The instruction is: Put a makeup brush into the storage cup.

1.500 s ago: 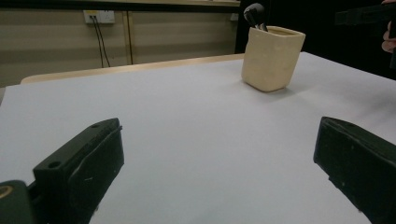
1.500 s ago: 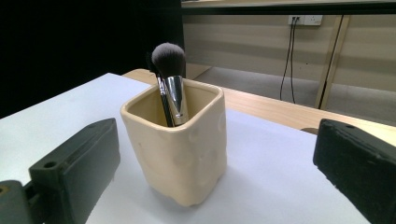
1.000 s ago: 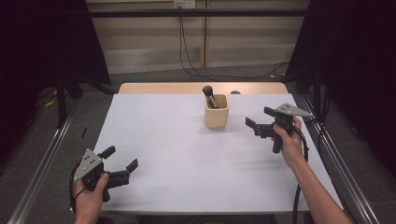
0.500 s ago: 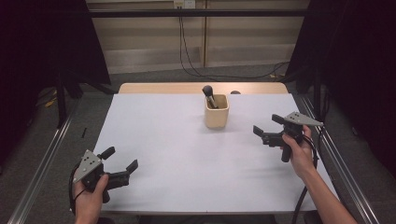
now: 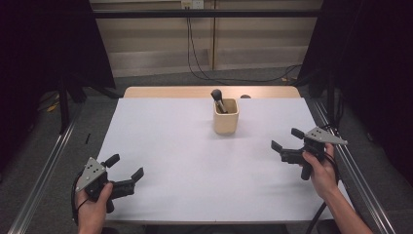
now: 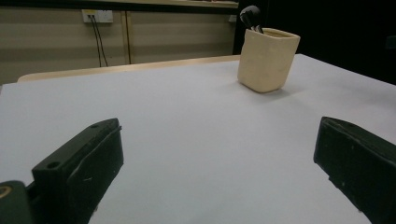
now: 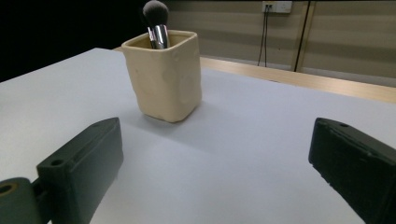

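- We see a cream cup (image 5: pixel 226 117) standing upright on the white table (image 5: pixel 195 165), near the far edge and a little right of the middle.
- A brush (image 5: pixel 218 99) stands in the cup, its dark head up and leaning toward the far left; in the right gripper view its silver ferrule shows just above the rim.
- We hold the right gripper (image 5: pixel 287 141) near the right edge of the table, nearer to us than the cup and well apart from it.
- Its jaws stand wide apart with nothing between them; in the right gripper view the cup (image 7: pixel 164 74) and the brush (image 7: pixel 156 21) sit ahead and to the left of the gap, untouched.
- The right hand (image 5: pixel 319 168) wraps the handle, and the grey plate on top points toward the right edge.
- We hold the left gripper (image 5: pixel 125 166) at the near left corner, far from the cup.
- Its jaws are also spread wide and grip nothing; in the left gripper view only bare table lies between them, with the cup (image 6: pixel 266 60) far off to the upper right.
- The left hand (image 5: pixel 92 200) grips the handle at the near edge, and a cable loops beside the wrist.
- A strip of bare wood shows along the far edge of the table, behind the white cover.
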`<state>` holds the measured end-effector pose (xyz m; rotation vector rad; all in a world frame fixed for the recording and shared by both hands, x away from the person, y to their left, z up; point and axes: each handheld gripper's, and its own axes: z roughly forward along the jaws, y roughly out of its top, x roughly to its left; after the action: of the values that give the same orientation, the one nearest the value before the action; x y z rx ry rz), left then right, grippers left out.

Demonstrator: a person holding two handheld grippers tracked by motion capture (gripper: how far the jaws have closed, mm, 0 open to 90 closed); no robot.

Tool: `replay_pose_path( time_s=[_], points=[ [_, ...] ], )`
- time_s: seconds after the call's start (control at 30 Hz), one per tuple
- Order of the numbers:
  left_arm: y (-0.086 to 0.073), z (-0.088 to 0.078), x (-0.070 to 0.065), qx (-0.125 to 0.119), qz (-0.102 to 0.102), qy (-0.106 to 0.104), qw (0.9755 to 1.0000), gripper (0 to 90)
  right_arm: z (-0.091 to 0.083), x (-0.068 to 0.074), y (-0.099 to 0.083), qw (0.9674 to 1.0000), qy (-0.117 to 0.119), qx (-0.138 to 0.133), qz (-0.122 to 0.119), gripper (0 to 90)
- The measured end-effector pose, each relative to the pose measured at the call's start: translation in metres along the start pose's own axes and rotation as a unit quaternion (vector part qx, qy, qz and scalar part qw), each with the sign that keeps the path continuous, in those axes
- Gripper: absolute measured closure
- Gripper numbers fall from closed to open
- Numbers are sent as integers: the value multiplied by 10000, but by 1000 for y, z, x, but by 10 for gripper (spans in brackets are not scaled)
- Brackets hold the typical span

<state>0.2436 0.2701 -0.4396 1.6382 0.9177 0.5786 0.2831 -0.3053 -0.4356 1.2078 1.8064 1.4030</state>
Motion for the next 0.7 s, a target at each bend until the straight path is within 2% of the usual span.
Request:
replay_pose_path(
  time_s=[0.27, 0.37, 0.47, 0.63, 0.7],
  points=[
    [0, -1, 0, 11, 9, -5, 10000, 16, -14, 6, -8, 10000, -37, -71, -8, 35],
    [0, -2, -1, -13, -23, 19, 10000, 16, -19, 8, -10, 9999, -69, -122, -87, 34],
    [0, -3, -3, -2, 34, -20, 10000, 16, -24, 9, -10, 9998, -83, -149, -33, 31],
    [0, -3, -4, -3, 16, -14, 10000, 16, -32, 11, -17, 9999, -64, -92, -40, 28],
    [0, -3, -4, -7, -1, 0, 10000, 16, -35, 11, -17, 9999, -131, -63, -79, 28]
  ],
)
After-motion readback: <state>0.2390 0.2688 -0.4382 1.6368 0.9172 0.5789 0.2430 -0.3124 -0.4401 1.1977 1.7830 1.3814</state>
